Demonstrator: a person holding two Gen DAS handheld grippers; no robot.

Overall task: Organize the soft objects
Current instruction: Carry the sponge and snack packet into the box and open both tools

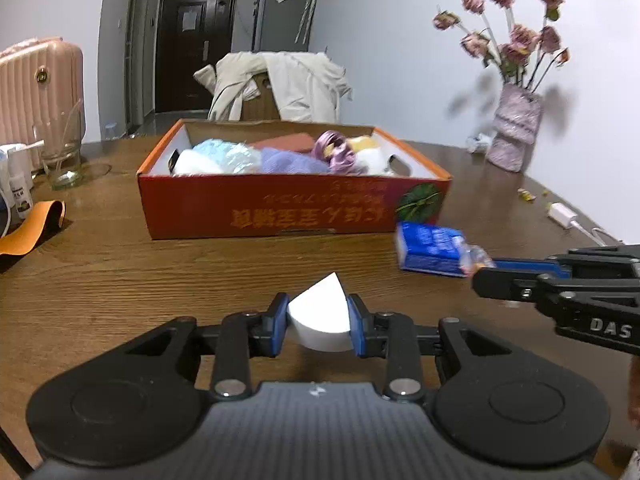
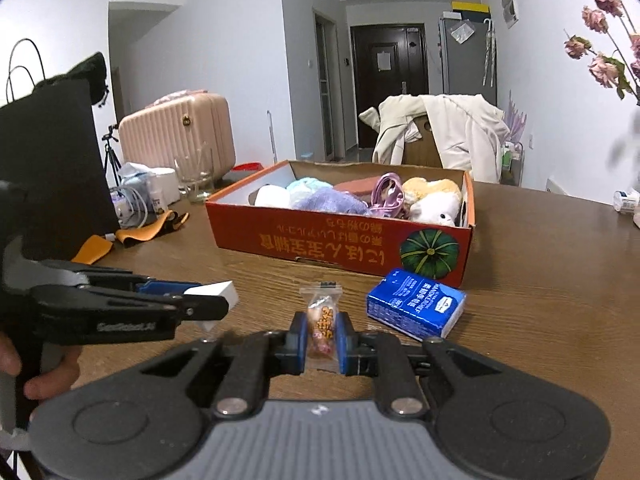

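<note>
lying flat, tissue pack (image 2: 416, 305) long axis across.

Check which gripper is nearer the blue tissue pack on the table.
Right. The right gripper, shut on a small snack packet, sits just beside the blue tissue pack. The left gripper, gripping a white foam wedge, is farther off to the pack's left.

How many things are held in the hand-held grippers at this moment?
2. A white foam wedge sits between the pads of the left hand-held gripper. A small clear snack packet is pinched in the right hand-held gripper. The blue tissue pack lies free on the table.
</note>
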